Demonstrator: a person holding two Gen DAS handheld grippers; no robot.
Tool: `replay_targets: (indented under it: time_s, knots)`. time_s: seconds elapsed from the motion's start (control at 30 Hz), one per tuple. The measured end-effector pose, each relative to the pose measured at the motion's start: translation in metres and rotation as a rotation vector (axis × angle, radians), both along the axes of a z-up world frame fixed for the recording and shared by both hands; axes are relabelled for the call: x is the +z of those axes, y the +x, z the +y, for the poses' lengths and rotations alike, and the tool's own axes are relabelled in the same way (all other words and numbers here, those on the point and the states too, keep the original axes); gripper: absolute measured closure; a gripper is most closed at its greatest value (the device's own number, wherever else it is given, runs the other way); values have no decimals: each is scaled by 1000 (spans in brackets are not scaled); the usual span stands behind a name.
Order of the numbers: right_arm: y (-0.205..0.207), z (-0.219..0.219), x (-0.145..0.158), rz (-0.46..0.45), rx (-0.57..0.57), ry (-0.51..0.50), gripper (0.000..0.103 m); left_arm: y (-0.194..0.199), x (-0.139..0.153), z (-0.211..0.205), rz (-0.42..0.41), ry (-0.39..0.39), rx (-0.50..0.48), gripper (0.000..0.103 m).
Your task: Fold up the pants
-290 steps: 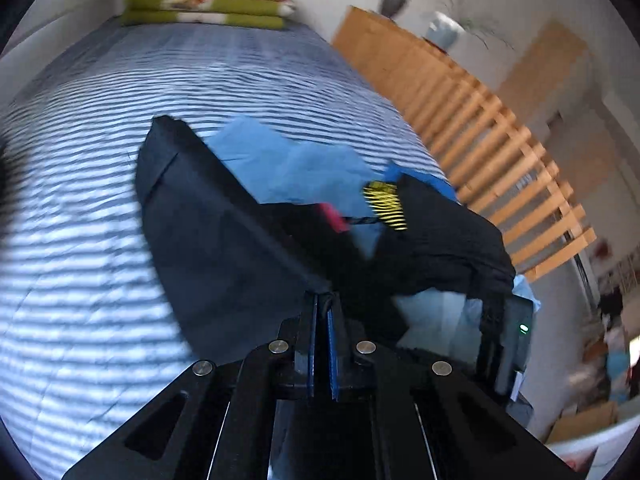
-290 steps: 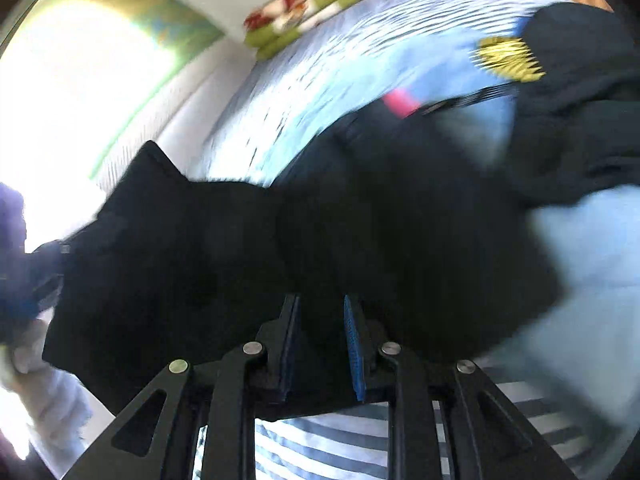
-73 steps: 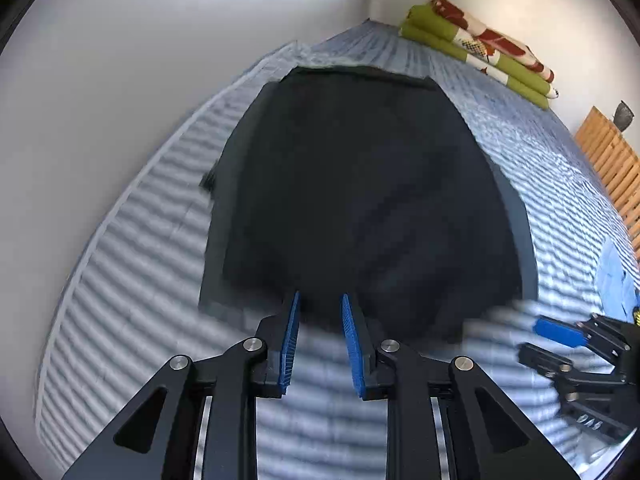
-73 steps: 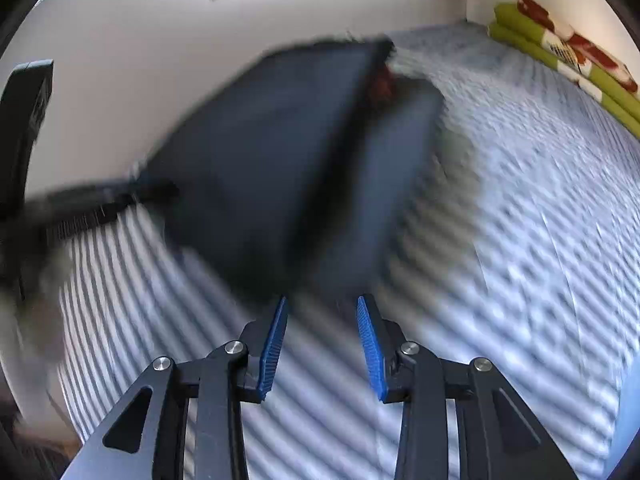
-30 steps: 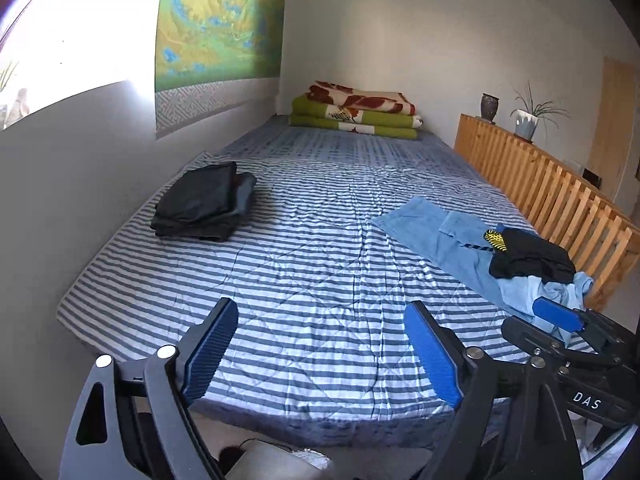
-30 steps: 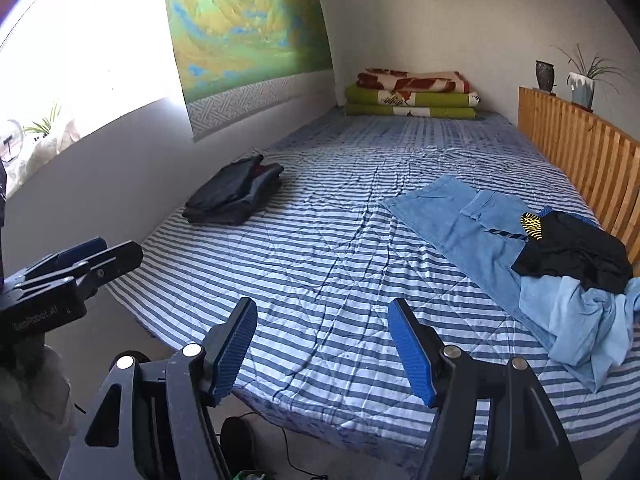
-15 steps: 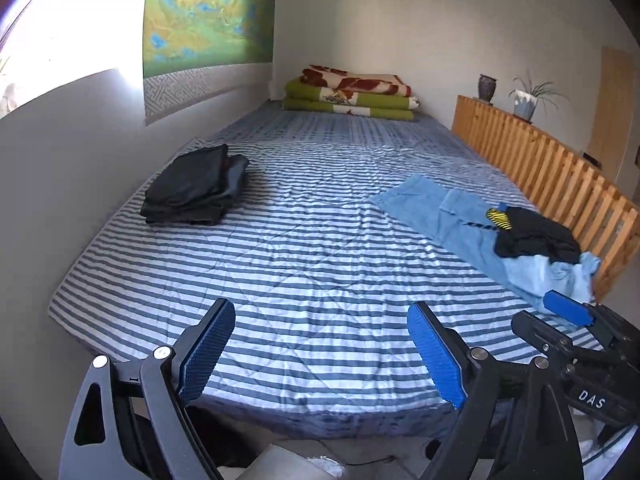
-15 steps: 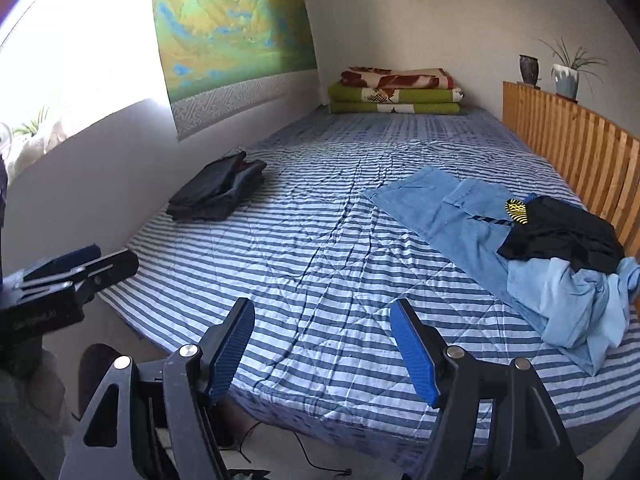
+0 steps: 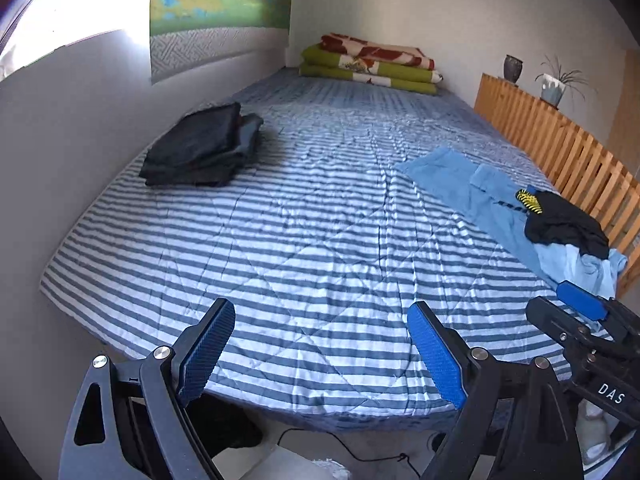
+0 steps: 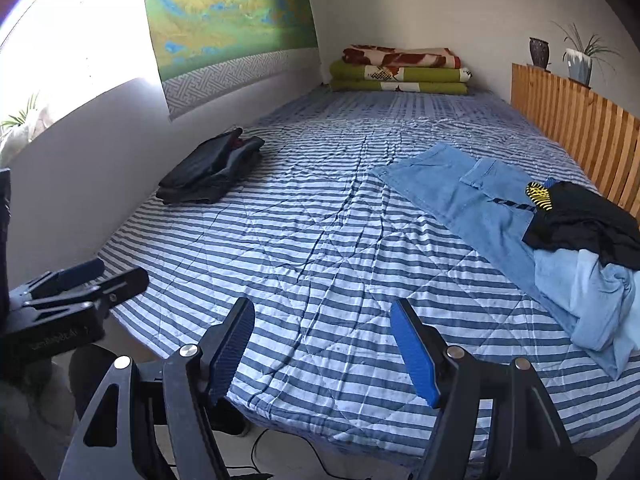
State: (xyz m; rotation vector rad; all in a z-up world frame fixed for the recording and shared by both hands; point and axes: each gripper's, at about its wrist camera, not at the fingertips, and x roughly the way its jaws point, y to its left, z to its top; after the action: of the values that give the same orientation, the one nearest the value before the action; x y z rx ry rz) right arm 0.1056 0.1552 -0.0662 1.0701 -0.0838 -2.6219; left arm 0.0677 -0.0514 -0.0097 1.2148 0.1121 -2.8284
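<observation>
A stack of folded dark pants lies on the striped bed near the left wall. On the right side sits a loose pile: blue pants spread flat, with a black garment and light blue cloth on top. My left gripper is open at the bed's near edge, holding nothing. My right gripper is also open and holds nothing. Each gripper shows at the edge of the other's view.
Folded green and red blankets lie at the bed's far end. A wooden slat rail runs along the right side with a vase and potted plant on it. A grey wall borders the left. Cables lie on the floor below.
Both grippers have drawn slightly closer to the bed's near edge and tilted down a little over the last second. Both stay open. The folded dark stack has not moved.
</observation>
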Motion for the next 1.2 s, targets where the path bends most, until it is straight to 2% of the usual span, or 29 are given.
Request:
replay_targets:
  time_s: [0.37,1.2]
  knots:
    - [-5,9,-9,-23,-20,11,36,-15,-12,14,-24,-14,-28,13]
    - [-9,8,-13,-38,-31,19,36,-20,-17,9,-35,-10,-23,12]
